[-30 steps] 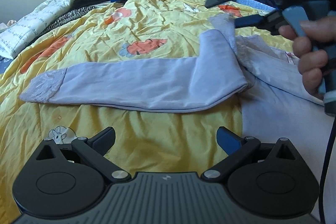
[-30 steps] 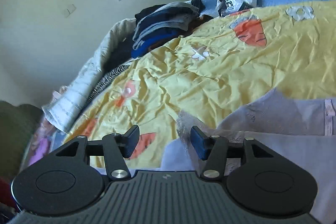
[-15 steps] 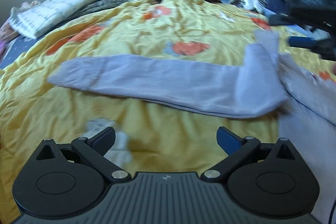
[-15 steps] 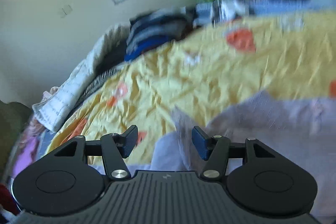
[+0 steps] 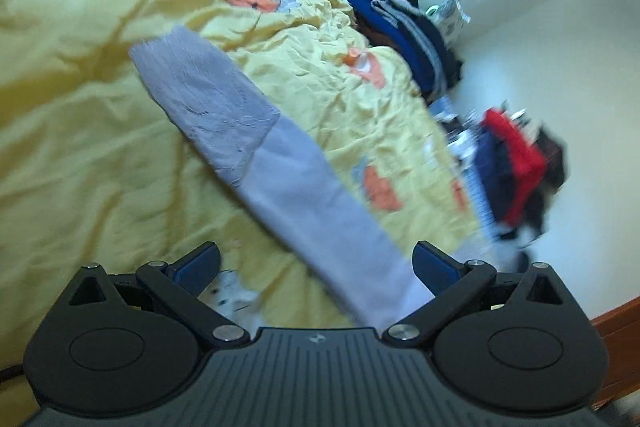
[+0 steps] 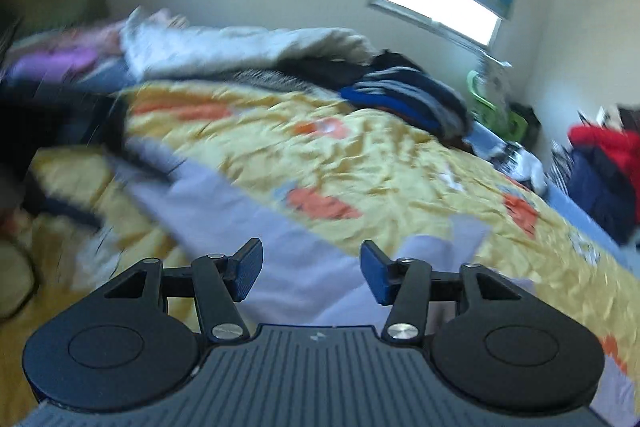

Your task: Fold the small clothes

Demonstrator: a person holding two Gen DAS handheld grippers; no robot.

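The left gripper [image 5: 316,263] stands wide open and holds nothing. The pale lilac garment [image 5: 280,163], a long stretched piece with a darker textured end, lies flat on the yellow quilt [image 5: 80,107] and runs ahead of this gripper on a slant; its near part passes under the gap, closer to the right-hand finger, with neither pad touching it.

The right gripper [image 6: 312,269] is also parted, its jaws having just been closing a little, with nothing pinched; the lilac cloth [image 6: 304,259] lies beneath and beyond its fingers.

The step looks like repositioning over the laid-out piece before a fold. Next, each gripper probably needs to drop onto an edge, pinch it, and carry it across.
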